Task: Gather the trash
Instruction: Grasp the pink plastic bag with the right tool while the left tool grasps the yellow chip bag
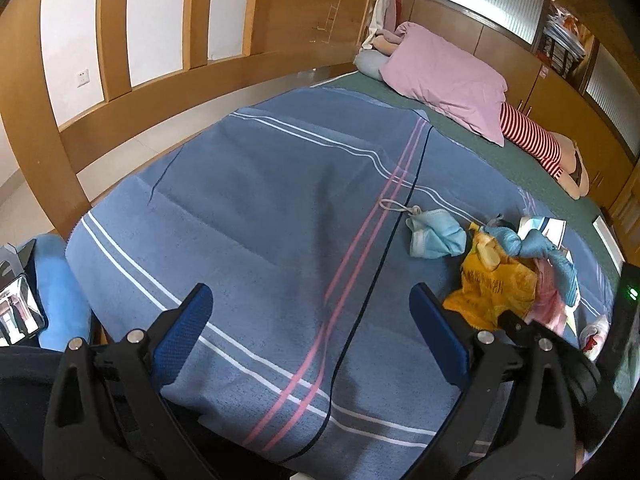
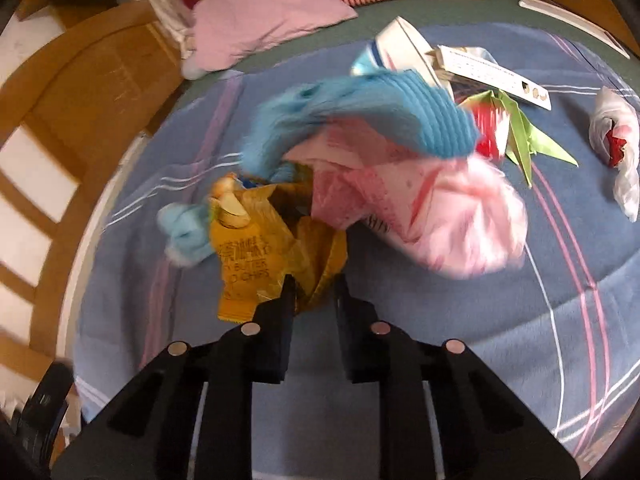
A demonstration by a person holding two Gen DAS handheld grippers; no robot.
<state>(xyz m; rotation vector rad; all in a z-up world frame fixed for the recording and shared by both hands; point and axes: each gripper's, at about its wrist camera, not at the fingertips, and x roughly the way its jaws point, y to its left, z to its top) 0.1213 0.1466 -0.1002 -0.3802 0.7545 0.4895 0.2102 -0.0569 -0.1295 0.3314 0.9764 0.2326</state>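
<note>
The right gripper (image 2: 314, 286) is clenched on the lower edge of a yellow chip bag (image 2: 256, 236), its dark fingers (image 2: 286, 296) pinching the crumpled foil between them. The bag lies on a blue striped blanket (image 2: 520, 320) covering the bed, within a heap of trash: a blue cloth (image 2: 384, 116) draped across the top, a pink wrapper (image 2: 460, 216) just beside it on the right, and a crumpled blue face mask (image 1: 434, 236) near the bag's far side in the left wrist view. Further right lie a red and green paper piece (image 2: 516, 128), a white printed leaflet (image 2: 496, 76) and a white plastic bag (image 2: 618, 144), apart from the heap. The left gripper (image 1: 312, 304) stands released, its blue-padded fingers (image 1: 192, 320) spread wide above bare blanket, with nothing between them. A pink pillow (image 1: 440, 76) lies at the far end of the bed. The right wrist view is blurred around the heap.
</note>
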